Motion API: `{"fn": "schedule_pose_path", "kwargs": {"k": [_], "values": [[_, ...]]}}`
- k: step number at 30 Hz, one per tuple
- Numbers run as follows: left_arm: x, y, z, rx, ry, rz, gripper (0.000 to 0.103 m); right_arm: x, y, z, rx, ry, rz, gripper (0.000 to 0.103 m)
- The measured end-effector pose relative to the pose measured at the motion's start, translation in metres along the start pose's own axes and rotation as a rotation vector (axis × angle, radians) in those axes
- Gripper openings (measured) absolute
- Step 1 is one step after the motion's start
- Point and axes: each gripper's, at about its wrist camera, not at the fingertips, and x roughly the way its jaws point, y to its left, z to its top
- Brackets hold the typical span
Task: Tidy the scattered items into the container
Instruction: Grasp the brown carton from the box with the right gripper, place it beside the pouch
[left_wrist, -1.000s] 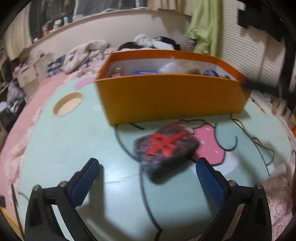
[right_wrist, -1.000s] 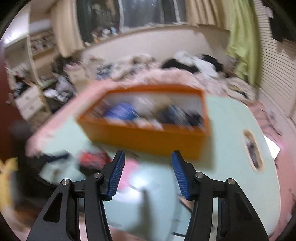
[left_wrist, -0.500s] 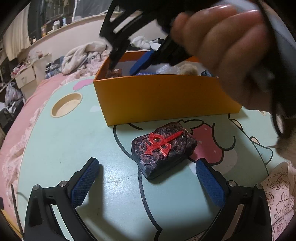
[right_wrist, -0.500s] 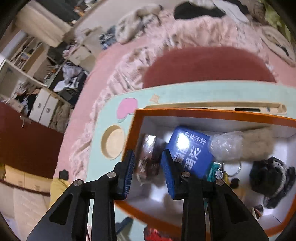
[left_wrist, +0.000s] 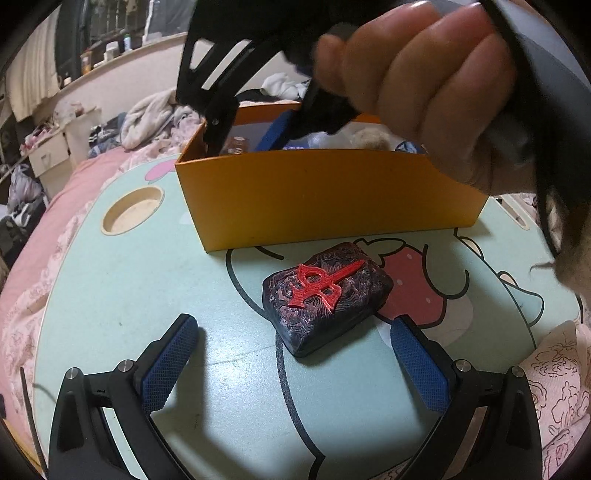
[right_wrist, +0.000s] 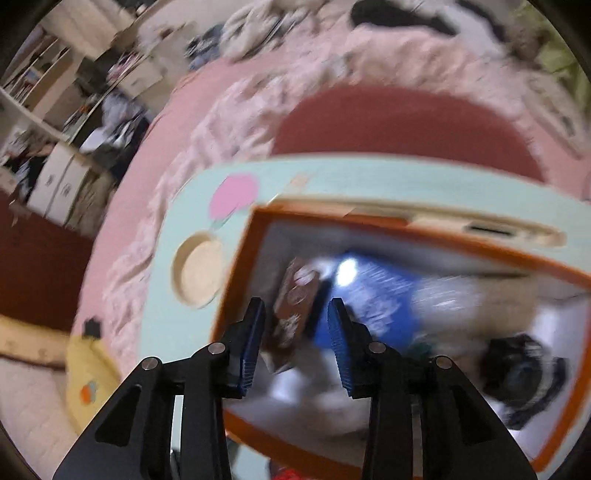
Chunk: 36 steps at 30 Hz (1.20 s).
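A dark block with a red emblem (left_wrist: 325, 295) lies on the mint table (left_wrist: 129, 288) in front of the orange box (left_wrist: 325, 199). My left gripper (left_wrist: 291, 354) is open, its pads on either side of the block, just short of it. My right gripper (right_wrist: 295, 332) is open above the left end of the orange box (right_wrist: 236, 280), over a brown packet (right_wrist: 295, 306) lying inside. It also shows in the left wrist view (left_wrist: 243, 129), reaching into the box. The box also holds a blue packet (right_wrist: 376, 299) and a dark fuzzy item (right_wrist: 524, 373).
A round cup recess (left_wrist: 131, 214) sits in the table left of the box. Pink bedding (left_wrist: 44, 236) surrounds the table, with heaped clothes (left_wrist: 151, 114) behind. The hand holding the right gripper (left_wrist: 424, 81) fills the upper right of the left wrist view.
My right gripper swung over the box, then opened wider and lifted slightly, leaving the brown packet inside. My left gripper stayed open near the block.
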Motion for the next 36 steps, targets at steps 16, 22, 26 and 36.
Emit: {"fn": "schedule_pose_path", "kwargs": {"k": [16, 22, 26, 36], "values": [[-0.001, -0.004, -0.001, 0.002, -0.003, 0.000, 0.103, -0.097, -0.010, -0.056, -0.075, -0.391, 0.104, 0.019], [-0.001, -0.003, -0.001, 0.003, -0.002, 0.001, 0.103, -0.115, -0.039, -0.143, -0.159, -0.327, 0.092, 0.019], [-0.001, -0.006, -0.001, 0.004, 0.002, 0.005, 0.103, -0.077, -0.071, -0.164, -0.107, -0.222, 0.034, 0.019], [-0.003, -0.009, -0.004, 0.005, 0.002, 0.005, 0.103, -0.072, -0.113, -0.178, 0.035, -0.335, 0.101, 0.051]]}}
